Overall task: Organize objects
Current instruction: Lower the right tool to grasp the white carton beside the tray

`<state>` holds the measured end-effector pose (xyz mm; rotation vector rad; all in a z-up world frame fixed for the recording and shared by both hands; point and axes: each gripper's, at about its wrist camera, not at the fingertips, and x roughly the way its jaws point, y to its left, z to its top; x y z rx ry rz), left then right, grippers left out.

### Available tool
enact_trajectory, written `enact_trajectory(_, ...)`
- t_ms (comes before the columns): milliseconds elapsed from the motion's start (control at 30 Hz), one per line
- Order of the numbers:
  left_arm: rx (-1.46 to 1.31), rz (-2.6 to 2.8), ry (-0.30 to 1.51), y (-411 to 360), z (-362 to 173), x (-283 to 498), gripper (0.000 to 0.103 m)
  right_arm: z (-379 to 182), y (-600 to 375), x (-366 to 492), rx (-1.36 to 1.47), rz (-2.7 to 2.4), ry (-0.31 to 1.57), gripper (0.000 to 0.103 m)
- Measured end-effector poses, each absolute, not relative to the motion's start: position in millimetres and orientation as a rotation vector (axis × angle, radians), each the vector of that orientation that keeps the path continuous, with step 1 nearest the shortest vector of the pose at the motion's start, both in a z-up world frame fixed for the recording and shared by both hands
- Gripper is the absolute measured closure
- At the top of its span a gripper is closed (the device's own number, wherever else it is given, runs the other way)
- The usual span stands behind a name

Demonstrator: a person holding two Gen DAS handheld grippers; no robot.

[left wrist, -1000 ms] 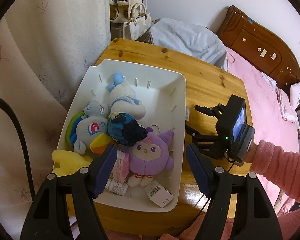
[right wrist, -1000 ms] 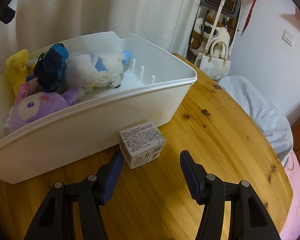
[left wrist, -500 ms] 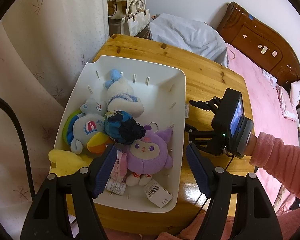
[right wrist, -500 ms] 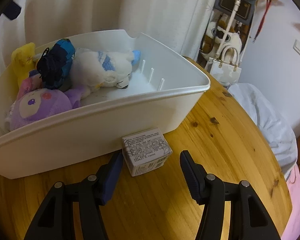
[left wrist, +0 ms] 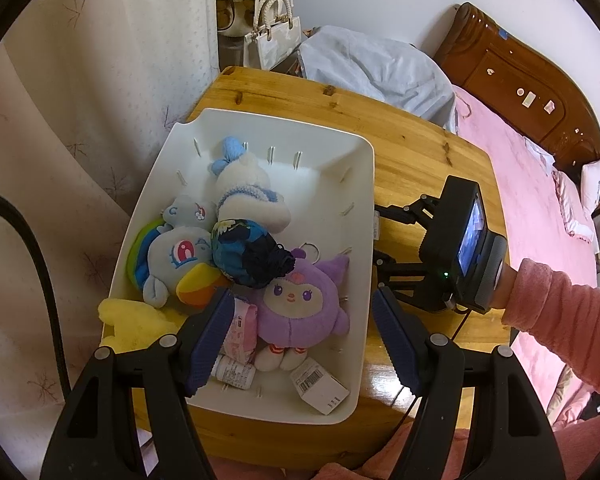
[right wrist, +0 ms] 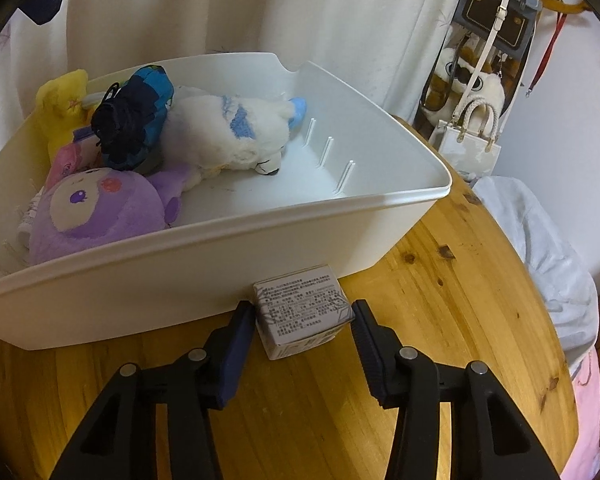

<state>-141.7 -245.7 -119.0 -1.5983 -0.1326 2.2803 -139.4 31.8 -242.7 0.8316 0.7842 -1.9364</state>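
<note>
Left gripper [left wrist: 300,330] hangs wide open above the bin [left wrist: 364,216] of plush toys [left wrist: 300,308]; just right of the bin, a small box [right wrist: 302,310] sits against its wall, straddled by the open, untouching right gripper [right wrist: 300,336].

small box [right wrist: 303,309] print too small, unreadable

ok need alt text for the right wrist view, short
The open right gripper straddles a small grey printed box standing on a wooden table, tight against the outer wall of a white plastic bin. Inside the bin lie a purple plush, a white-and-blue plush and other soft toys.
</note>
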Motion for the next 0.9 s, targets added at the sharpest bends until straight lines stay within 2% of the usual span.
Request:
enact_trajectory(433,-1.564,2.303,-0.091,-245,-112,-136,0.028,-238,43,-131,0.894,-1.984,0.768,0.059)
enact_trajectory(900,-1.586,2.377,-0.153,-255,-108,-118,0.028,-220,74,-102,0.946,-2.075,0.684,0.059)
